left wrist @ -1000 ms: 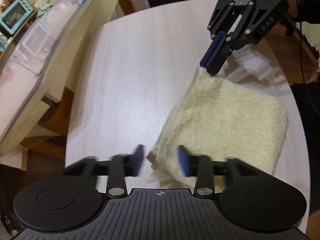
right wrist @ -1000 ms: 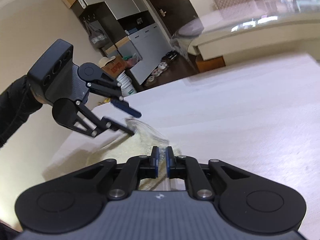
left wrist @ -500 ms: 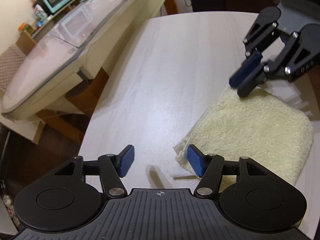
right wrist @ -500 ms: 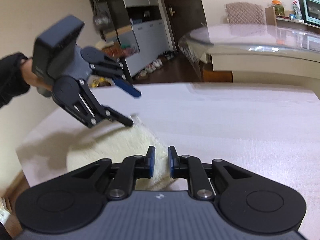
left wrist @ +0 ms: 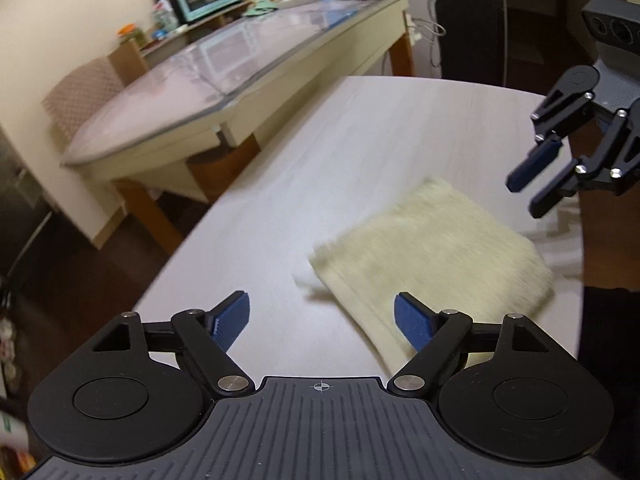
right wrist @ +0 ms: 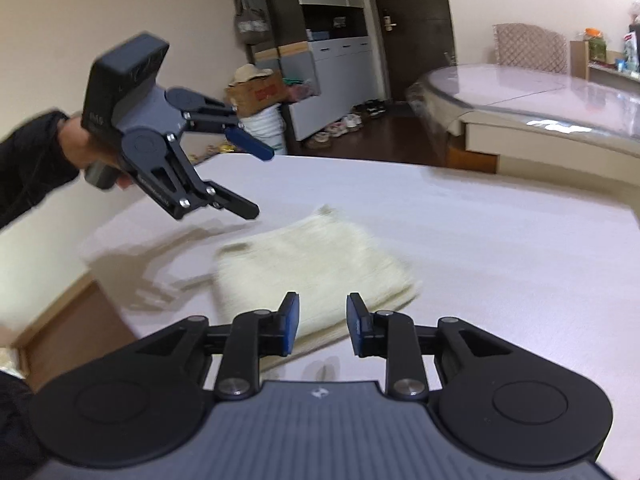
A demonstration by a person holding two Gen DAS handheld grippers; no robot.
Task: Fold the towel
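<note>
Worktop (left wrist: pixel 372 136): pale wood-grain surface carrying one item. Towel (left wrist: pixel 432 256): cream, folded into a flat rectangle, lying near the worktop's edge, untouched by either tool. Left tool (left wrist: pixel 322 320): raised above the towel's near corner, fingers spread wide, grasping nothing. Right tool (right wrist: pixel 322 322): held above the towel's opposite edge, fingers parted, released, clear of the fabric.

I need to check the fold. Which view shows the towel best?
The right wrist view: the whole towel lies folded flat on the table, with only its near edge behind the fingers. In the left wrist view it is blurrier, its near corner hidden.
</note>
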